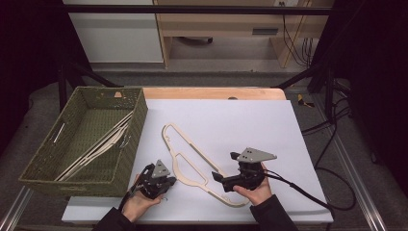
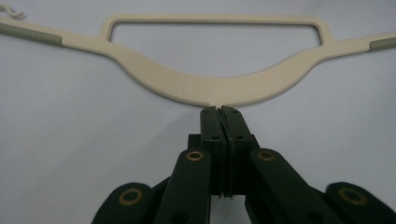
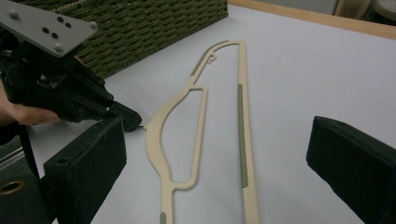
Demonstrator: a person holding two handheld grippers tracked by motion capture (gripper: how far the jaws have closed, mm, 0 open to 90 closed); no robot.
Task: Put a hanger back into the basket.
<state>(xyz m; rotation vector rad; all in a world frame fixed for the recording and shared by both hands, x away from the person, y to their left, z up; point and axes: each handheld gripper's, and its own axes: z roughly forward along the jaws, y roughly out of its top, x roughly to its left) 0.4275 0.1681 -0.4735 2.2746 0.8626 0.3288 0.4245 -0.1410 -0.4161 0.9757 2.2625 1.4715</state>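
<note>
Hanger (image 2: 219,86) touching closed left tool (image 2: 219,112) tips.

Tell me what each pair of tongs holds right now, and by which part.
The left tongs are shut on a small nub at the middle of the cream plastic hanger lying on the white table. The right tongs are open, holding nothing.

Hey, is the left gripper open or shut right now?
Shut. In its own view the left gripper's jaws are pressed together with no gap, their tips right at the curved edge of the cream hanger lying flat on the white table.
</note>
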